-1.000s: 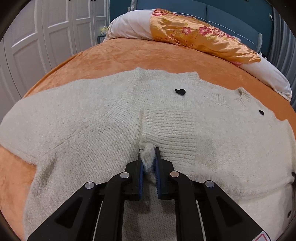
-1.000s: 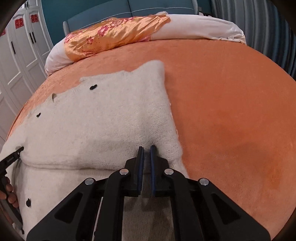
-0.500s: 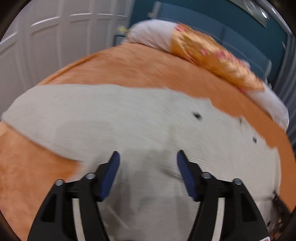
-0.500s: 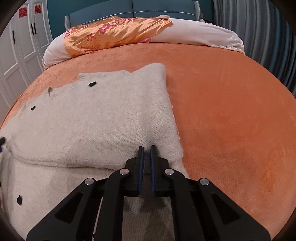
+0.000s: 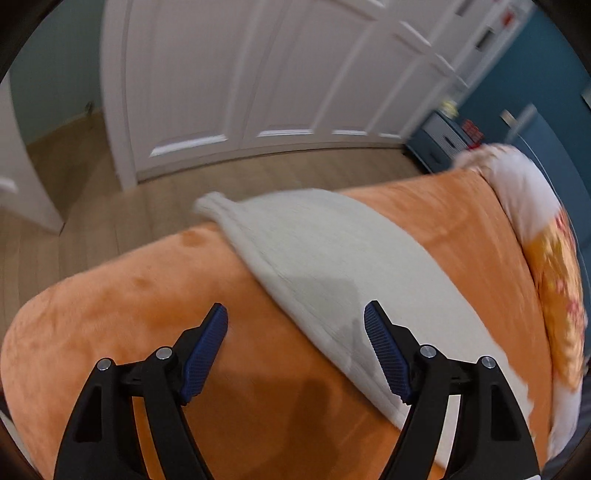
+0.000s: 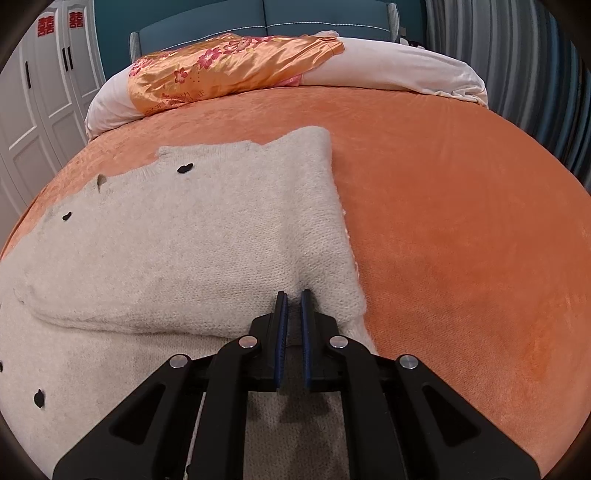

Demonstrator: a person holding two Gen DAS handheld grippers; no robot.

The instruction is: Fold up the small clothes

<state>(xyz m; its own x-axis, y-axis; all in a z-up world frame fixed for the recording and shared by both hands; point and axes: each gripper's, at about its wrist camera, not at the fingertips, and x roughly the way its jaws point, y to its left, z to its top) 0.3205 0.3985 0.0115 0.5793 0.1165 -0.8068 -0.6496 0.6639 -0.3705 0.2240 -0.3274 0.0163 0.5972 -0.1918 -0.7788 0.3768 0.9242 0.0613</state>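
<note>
A cream knitted cardigan (image 6: pixel 184 251) with small black buttons lies on the orange bedspread (image 6: pixel 461 221), its right part folded over onto the body. My right gripper (image 6: pixel 290 295) is shut on the lower edge of that folded part. In the left wrist view my left gripper (image 5: pixel 295 317) is open and empty, held above the bedspread (image 5: pixel 129 314) at the sweater's left sleeve (image 5: pixel 332 266). The sleeve runs out to the bed's edge. This view is motion-blurred.
A white bolster pillow (image 6: pixel 388 66) with an orange floral satin cover (image 6: pixel 229 70) lies at the head of the bed. White wardrobe doors (image 5: pixel 240 74) and wooden floor (image 5: pixel 74 192) lie beyond the bed's left edge. A teal headboard (image 6: pixel 258 22) stands behind.
My left gripper let go of the sweater fabric, opened wide and swung left toward the outstretched sleeve and the bed's edge. My right gripper stayed shut on the folded edge.
</note>
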